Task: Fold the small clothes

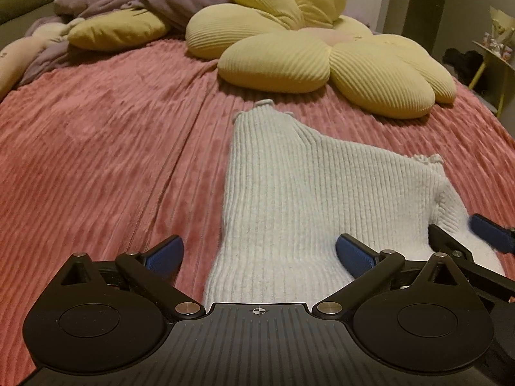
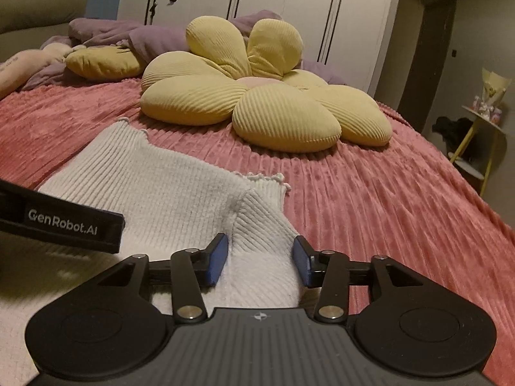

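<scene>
item: white ribbed sweater [image 1: 299, 193], flat on bed for folding. your left gripper [image 1: 259, 255] spread wide, right gripper [image 2: 260, 257] half-spread astride sleeve, nothing pinched.

**Both tongs low over the sweater**

The left tongs [image 1: 259, 252] are spread wide, blue pads [image 1: 354, 254] straddling the white sweater's [image 1: 289, 186] near edge without pressing it. The right tongs [image 2: 261, 259] sit partly spread at the sweater's right corner, knit bunched between the pads, both angled downward, side by side.
</scene>
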`<control>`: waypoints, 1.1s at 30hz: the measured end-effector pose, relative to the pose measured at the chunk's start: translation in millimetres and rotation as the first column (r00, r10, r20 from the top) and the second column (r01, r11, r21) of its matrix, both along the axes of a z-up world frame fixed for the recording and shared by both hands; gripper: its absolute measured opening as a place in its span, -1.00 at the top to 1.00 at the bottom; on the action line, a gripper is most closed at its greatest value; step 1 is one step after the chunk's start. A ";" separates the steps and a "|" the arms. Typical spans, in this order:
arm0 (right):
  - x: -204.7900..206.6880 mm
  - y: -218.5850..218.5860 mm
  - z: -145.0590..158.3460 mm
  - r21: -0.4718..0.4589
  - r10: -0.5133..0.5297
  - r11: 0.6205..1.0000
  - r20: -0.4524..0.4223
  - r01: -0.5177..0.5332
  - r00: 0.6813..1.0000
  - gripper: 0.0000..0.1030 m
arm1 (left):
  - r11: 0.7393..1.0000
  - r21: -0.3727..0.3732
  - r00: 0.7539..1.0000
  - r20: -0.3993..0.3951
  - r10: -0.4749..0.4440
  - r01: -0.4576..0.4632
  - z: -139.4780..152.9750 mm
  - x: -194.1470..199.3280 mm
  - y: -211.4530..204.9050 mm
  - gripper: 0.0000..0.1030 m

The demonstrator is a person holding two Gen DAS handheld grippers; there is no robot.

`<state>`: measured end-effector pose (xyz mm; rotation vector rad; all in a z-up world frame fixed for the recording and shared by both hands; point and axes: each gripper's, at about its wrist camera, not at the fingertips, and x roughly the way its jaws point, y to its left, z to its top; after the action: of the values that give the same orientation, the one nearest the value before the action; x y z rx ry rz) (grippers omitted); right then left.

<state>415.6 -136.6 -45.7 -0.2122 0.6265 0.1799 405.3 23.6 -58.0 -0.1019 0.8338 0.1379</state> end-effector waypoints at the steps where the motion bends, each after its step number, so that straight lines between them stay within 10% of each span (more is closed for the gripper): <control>1: 0.9 -1.3 1.0 0.000 -0.016 1.000 -0.006 0.016 1.000 -0.17 | 1.000 0.007 1.000 -0.005 -0.002 0.002 4.0 -2.2 -0.5 -1.00; 10: -58.2 -27.2 40.2 0.111 -0.053 0.992 -0.043 0.057 0.998 -0.54 | 0.997 -0.018 0.998 -0.002 -0.069 0.069 39.3 -71.5 0.1 -1.00; 21: -94.9 -21.4 52.6 -0.105 -0.073 0.992 -0.048 0.068 0.996 -0.89 | 0.994 0.090 0.998 -0.030 -0.061 0.064 57.3 -108.3 -6.4 -1.00; 33: -193.2 -48.2 62.8 0.052 -0.097 0.991 -0.341 0.122 0.935 -0.92 | 0.999 -0.022 0.989 -0.146 -0.037 0.034 65.8 -207.2 -4.5 -1.00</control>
<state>222.4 -184.8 17.0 -0.0744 0.9700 0.1314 198.1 19.1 7.8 -0.0958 0.9830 0.1051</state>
